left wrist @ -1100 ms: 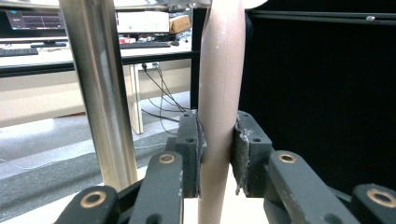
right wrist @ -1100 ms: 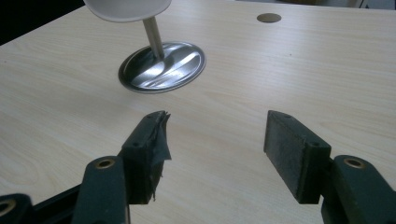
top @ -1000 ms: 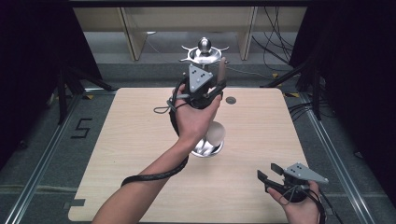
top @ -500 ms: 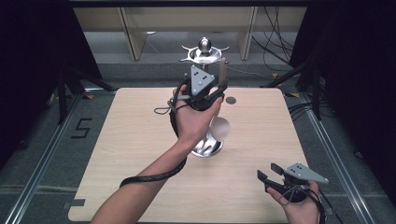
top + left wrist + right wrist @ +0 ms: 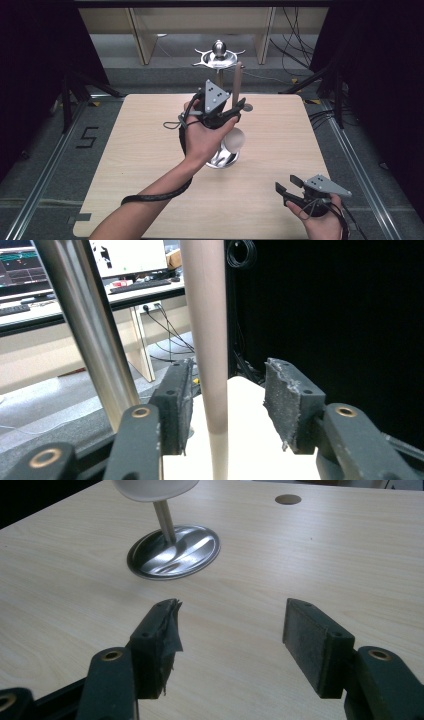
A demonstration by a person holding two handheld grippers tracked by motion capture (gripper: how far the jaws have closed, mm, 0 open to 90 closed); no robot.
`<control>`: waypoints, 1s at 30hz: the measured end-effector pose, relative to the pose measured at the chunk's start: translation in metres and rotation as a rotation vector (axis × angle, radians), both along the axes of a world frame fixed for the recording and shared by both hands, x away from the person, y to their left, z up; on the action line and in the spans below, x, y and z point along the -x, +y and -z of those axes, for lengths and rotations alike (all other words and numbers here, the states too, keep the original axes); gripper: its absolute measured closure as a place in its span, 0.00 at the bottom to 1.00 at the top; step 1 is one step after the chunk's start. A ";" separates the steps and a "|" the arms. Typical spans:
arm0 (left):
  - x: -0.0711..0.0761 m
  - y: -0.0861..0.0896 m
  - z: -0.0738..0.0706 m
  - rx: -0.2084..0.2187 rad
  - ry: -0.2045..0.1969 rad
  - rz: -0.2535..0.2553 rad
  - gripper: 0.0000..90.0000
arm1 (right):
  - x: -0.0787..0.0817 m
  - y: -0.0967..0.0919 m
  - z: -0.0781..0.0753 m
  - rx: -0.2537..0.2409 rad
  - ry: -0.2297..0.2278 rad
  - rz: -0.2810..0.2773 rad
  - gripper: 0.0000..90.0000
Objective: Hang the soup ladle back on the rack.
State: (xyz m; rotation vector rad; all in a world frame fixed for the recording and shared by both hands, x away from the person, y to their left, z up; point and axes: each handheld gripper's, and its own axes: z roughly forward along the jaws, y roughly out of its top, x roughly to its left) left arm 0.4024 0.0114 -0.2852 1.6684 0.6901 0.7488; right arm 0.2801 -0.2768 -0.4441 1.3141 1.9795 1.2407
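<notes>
The step in hand looks like the release of a ladle hung on a chrome stand [image 5: 218, 56]: the left tongs [image 5: 232, 110] are raised beside the stand's pole [image 5: 90, 325], and their jaws have just been opening, so they now stand at a middling width. The ladle's taupe handle [image 5: 202, 315] is upright between the pads, close against one of them and clear of the other, with no squeeze on it. The ladle's white bowl [image 5: 234, 141] hangs low, just above the stand's round base [image 5: 173, 552], near the middle of the tabletop [image 5: 140, 135]. The right tongs [image 5: 230, 640] hover fairly wide and empty over the near right corner. The next move probably calls for drawing the left tongs straight back off the handle, without dragging a pad along it (a nudge could set the ladle swinging or tip it off its hook, whose seating cannot be made out here). Room is tight beside the pole and handle, but the tabletop is open to the left and toward the person; a small round hole [image 5: 288, 499] lies beyond the stand, well clear of the work.
</notes>
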 end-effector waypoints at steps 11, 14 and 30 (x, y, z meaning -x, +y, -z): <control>0.014 0.023 0.017 -0.005 0.064 0.051 0.50 | -0.001 0.000 0.000 0.002 -0.006 0.001 0.44; 0.018 0.032 0.020 -0.017 0.061 0.053 0.50 | -0.001 0.000 0.001 0.002 -0.004 0.001 0.44; 0.034 0.079 0.053 -0.047 0.094 0.044 0.48 | -0.001 0.002 0.001 -0.013 0.014 0.001 0.44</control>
